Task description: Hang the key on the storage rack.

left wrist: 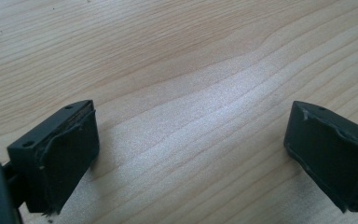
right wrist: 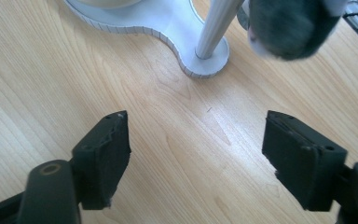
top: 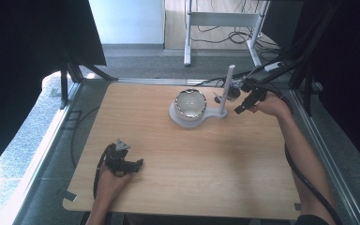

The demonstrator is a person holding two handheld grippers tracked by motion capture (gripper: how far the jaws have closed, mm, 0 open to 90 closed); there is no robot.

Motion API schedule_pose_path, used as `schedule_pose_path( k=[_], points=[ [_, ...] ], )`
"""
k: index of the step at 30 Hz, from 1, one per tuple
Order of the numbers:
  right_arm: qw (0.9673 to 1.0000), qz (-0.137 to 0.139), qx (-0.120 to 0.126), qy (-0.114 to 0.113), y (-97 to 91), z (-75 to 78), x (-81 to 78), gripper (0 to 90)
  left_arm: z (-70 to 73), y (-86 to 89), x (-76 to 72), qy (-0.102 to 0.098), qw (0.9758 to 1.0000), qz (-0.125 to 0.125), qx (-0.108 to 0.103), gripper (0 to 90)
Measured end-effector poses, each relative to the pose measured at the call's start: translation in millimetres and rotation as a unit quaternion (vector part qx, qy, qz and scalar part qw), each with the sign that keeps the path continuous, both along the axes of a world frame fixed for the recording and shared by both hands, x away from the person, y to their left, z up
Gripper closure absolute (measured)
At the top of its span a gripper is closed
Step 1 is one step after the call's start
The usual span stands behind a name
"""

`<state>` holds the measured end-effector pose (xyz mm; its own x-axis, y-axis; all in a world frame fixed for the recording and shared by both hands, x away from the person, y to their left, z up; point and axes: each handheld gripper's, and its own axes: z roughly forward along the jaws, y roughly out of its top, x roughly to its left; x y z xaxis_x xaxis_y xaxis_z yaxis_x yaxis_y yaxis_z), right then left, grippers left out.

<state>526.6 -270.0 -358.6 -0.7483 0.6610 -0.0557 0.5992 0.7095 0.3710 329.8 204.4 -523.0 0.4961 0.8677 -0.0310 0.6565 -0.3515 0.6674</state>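
The bench is mostly bare around the white stand, upper centre. Right hand-held gripper open just beside its pole; left hand-held gripper open, lower left.

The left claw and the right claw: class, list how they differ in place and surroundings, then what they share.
1. The left claw lies near the table's front edge; the right claw is at the far side.
2. The left claw has bare wood before it; the right claw sits beside the white stand that carries a bowl.
Shared: both are black, open and hold nothing.
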Motion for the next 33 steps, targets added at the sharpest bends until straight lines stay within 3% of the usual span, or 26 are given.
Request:
schedule_pose_path(
  k=[9,23,33],
  points=[
    [0.9998,0.010,-0.001,-0.016,1.1,-3.5,-13.2,13.8,0.0,0.0,0.0,0.000,1.0000,0.000,0.000,3.1],
    [0.9991,0.022,0.003,-0.036,-0.1,-2.6,-38.7,8.9,0.0,0.0,0.0,0.000,1.0000,0.000,0.000,3.1],
    [0.9969,0.028,0.011,-0.073,-5.5,-2.6,-56.7,6.1,0.0,0.0,0.0,0.000,1.0000,0.000,0.000,3.1]
  ],
)
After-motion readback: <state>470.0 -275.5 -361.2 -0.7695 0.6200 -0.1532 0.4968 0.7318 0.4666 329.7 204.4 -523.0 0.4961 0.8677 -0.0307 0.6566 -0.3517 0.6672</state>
